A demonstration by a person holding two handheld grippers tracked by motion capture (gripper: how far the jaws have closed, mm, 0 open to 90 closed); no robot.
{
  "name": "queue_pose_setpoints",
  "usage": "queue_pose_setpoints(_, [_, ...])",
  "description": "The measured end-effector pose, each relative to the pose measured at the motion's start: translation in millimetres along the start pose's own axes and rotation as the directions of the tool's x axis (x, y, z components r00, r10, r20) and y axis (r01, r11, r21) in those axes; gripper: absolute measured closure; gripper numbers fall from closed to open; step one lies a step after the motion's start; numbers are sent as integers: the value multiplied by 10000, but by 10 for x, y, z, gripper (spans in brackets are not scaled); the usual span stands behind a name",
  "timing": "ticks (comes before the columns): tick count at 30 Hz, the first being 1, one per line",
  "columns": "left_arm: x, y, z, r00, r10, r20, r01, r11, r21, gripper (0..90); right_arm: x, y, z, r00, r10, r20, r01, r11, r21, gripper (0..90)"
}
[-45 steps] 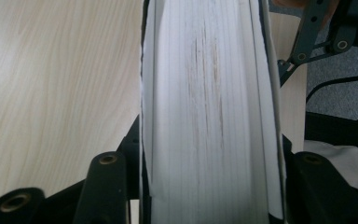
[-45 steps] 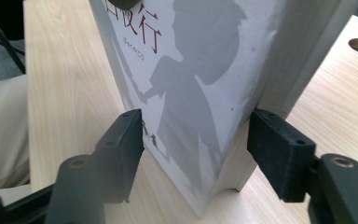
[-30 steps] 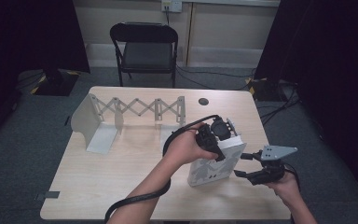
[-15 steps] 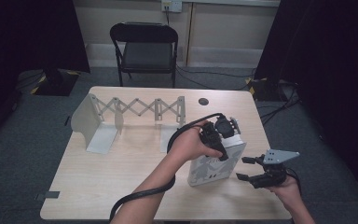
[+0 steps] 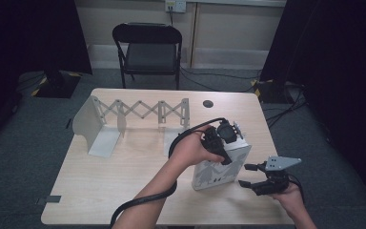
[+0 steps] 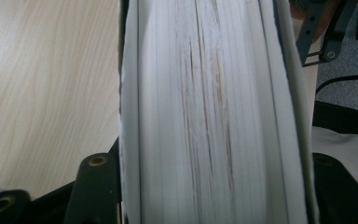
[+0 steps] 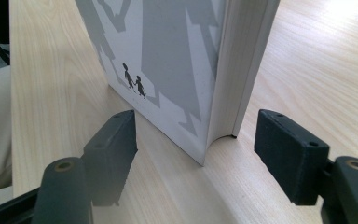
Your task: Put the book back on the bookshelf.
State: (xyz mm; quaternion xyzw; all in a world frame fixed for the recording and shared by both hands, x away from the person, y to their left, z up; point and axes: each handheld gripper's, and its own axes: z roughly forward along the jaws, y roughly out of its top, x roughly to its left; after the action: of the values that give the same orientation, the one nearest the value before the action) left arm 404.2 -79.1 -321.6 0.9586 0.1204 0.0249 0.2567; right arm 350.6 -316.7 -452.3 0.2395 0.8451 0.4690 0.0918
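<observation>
The white book (image 5: 218, 167) stands upright on the near right part of the table (image 5: 124, 176), its cover with grey figures facing the near side and its page edges up. The left gripper (image 5: 221, 138) comes down on its top from the left, jaws having just been closing, one on each cover with the pages (image 6: 205, 116) between them; whether the pads press is hard to make out, since the book hides them. Bare tabletop lies to the left, while the table's right edge is near. The right gripper (image 5: 252, 176) hovers low just right of the book, jaws open (the book's lower corner (image 7: 209, 140) sits between but beyond them, untouched). An expanding rack (image 5: 133, 114) stands well apart at the far left.
</observation>
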Motion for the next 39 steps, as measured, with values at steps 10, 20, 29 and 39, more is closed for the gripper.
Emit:
queue_pose_setpoints(10, [-70,-6,-12,9998,-165,-131,166,9999,27,520,29,-94,93,9998,-125,139,119,9990,421,281])
queue_pose_setpoints(20, [-91,-48,-48,9981,-491,-385,496,9987,117,531,43,-187,184,9956,-145,925,70,9967,809,214])
queue_pose_setpoints(29, [-69,-126,-144,9947,-820,-616,838,9961,281,531,92,-231,294,9857,-816,1477,588,9866,1524,154])
queue_pose_setpoints(39, [-1,-230,-317,9878,-1387,-714,1415,9893,362,531,109,-267,349,9830,-896,1601,586,9803,1887,153])
